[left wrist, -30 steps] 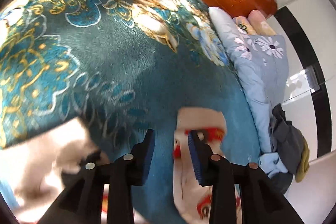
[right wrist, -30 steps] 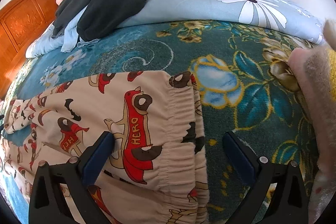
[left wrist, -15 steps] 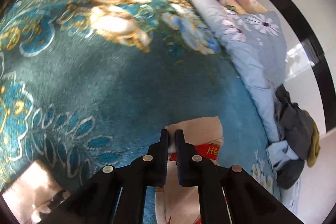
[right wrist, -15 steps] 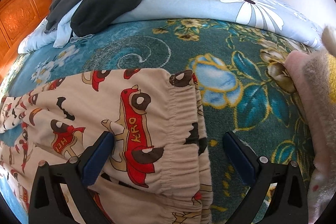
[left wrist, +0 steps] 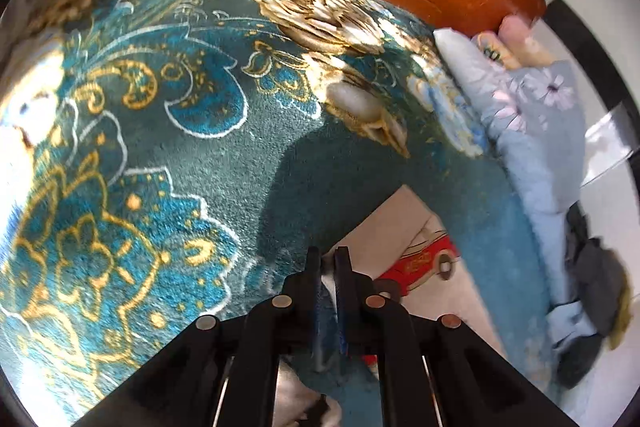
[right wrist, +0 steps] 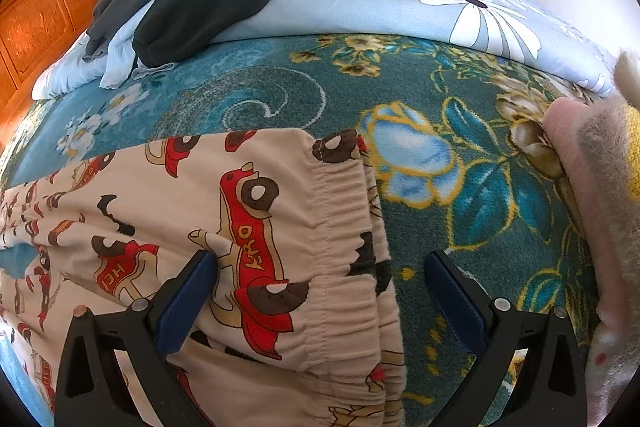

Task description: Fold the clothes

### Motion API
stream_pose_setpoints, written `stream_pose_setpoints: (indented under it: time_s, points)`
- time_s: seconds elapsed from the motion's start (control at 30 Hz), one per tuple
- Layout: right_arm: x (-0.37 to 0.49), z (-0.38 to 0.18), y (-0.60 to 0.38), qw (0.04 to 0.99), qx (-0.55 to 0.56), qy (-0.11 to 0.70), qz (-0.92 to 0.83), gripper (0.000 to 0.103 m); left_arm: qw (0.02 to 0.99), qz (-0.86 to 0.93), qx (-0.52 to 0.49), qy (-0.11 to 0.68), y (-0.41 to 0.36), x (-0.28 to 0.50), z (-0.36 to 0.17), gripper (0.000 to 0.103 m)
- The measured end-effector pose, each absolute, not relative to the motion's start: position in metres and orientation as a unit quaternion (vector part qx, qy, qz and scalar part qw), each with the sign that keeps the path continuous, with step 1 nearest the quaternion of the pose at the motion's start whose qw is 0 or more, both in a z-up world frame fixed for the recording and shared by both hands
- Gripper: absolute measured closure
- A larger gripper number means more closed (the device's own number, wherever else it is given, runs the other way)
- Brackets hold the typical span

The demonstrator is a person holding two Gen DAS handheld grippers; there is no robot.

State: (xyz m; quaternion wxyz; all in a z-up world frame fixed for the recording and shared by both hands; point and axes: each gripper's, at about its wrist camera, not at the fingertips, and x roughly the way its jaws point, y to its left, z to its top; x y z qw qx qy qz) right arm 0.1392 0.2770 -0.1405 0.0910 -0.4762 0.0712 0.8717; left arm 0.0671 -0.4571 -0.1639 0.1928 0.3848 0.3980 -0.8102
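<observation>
The left gripper [left wrist: 328,259] pinches a corner of the cream car-print pyjama trousers [left wrist: 404,247], teal floral blanket [left wrist: 168,147] broad ahead. The right gripper [right wrist: 320,267] gapes wide astride their gathered waistband [right wrist: 344,227], blanket bare rightward.

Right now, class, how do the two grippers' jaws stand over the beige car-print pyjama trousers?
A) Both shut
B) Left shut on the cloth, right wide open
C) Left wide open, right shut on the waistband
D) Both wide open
B: the left gripper pinches an edge of the beige car-print pyjama trousers, while the right gripper straddles their waistband with jaws far apart.
</observation>
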Motion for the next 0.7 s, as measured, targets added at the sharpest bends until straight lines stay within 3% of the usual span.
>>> stream_pose_setpoints:
  time_s: [0.13,0.17,0.2,0.27,0.47,0.7]
  points:
    - [0.138,-0.141,0.278,0.093,-0.477,0.074,0.871,0.000,0.156,-0.819,0.352,0.425,-0.459,0.082,-0.138,0.094]
    - [0.138,-0.141,0.278,0.093,-0.477,0.075,0.871,0.000,0.149,-0.823,0.346,0.425,-0.458,0.087,-0.132,0.086]
    - [0.138,-0.141,0.279,0.092,-0.477,0.076,0.870,0.000,0.142,-0.825,0.343,0.426,-0.457,0.094,-0.127,0.067]
    - [0.137,-0.141,0.280,0.092,-0.479,0.080,0.869,0.000,0.131,-0.831,0.334,0.425,-0.455,0.112,-0.117,0.042]
    - [0.133,-0.140,0.284,0.088,-0.494,0.092,0.860,0.000,0.145,-0.846,0.309,0.411,-0.450,0.184,-0.104,0.033]
    - [0.129,-0.140,0.288,0.106,-0.499,0.122,0.851,0.000,0.150,-0.843,0.315,0.408,-0.432,0.241,-0.111,0.031]
